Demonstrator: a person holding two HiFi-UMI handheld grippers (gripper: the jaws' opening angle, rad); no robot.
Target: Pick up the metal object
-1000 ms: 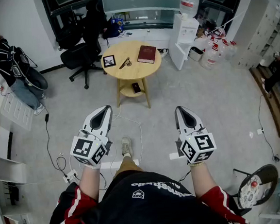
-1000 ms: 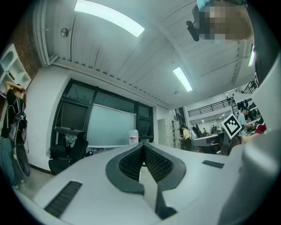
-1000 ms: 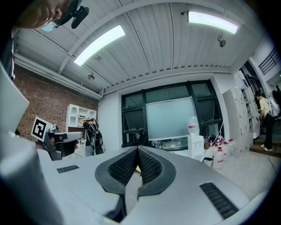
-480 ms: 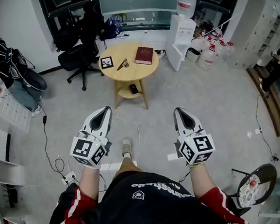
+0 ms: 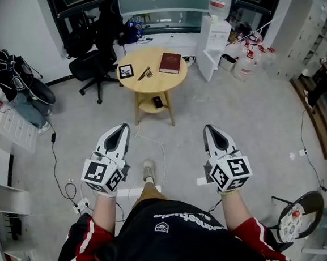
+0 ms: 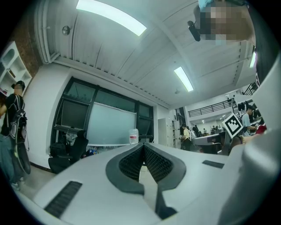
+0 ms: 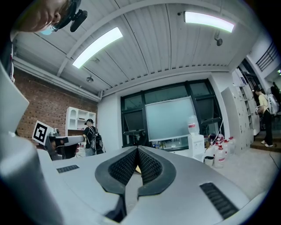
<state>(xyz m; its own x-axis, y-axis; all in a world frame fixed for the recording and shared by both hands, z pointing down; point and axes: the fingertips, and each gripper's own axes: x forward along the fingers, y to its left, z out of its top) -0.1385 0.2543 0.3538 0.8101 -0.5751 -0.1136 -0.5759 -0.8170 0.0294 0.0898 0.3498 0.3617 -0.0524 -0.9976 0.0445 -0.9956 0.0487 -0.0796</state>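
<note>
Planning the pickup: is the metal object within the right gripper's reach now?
Probably not: the right gripper hangs by the body; bare floor separates it from the metal object on the round table.

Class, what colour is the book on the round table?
The book is dark red; head view.

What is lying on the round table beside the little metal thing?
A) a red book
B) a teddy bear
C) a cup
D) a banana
A: the head view shows a red book lying flat on the round table, just to the right of the metal thing.
</note>
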